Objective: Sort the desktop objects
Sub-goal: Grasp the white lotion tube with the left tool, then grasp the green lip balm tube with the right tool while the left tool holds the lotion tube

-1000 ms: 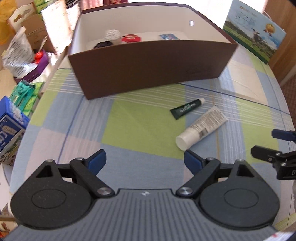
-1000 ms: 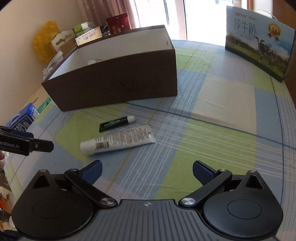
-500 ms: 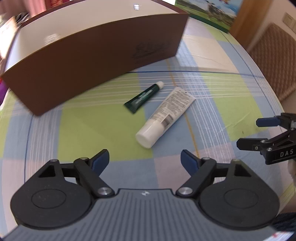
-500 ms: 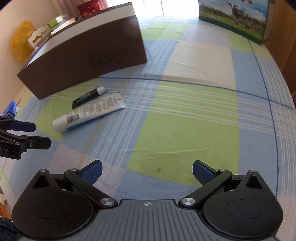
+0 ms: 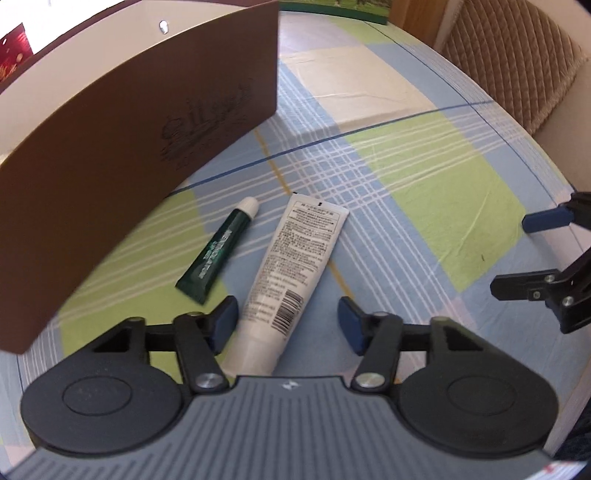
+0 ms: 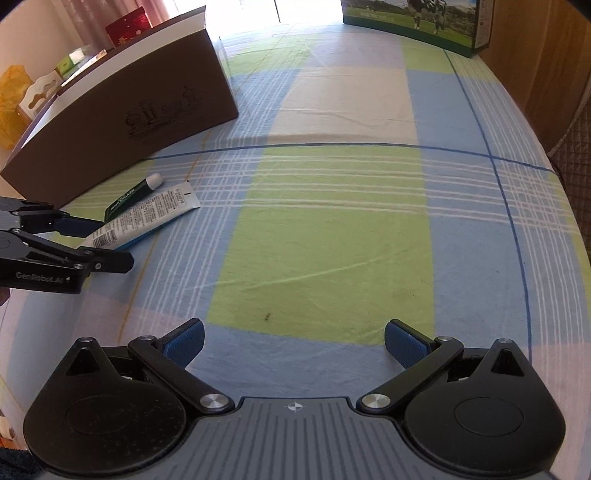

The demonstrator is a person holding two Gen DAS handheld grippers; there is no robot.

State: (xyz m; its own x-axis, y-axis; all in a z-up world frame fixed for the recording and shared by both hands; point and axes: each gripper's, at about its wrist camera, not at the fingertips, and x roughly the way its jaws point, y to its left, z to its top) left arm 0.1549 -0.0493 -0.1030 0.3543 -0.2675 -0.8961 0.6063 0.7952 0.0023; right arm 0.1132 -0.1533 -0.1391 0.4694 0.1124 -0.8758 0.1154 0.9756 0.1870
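Note:
A white tube (image 5: 291,273) lies on the checked tablecloth, cap end toward me, with a small dark green tube (image 5: 218,251) just to its left. My left gripper (image 5: 288,323) is open, its jaws standing either side of the white tube's cap end, the left pad close to it. Both tubes also show in the right wrist view, white (image 6: 147,218) and green (image 6: 133,195). My right gripper (image 6: 293,341) is open and empty over bare cloth to the right. The brown box (image 5: 122,122) stands behind the tubes.
A milk carton box (image 6: 410,18) stands at the table's far edge. A wicker chair (image 5: 509,55) is beyond the right table edge. Packets and a yellow bag (image 6: 9,103) sit behind the brown box at the left.
My left gripper has moved forward and down until its jaws straddle the white tube's cap end. My right gripper has drifted right, away from the tubes. Both stay open.

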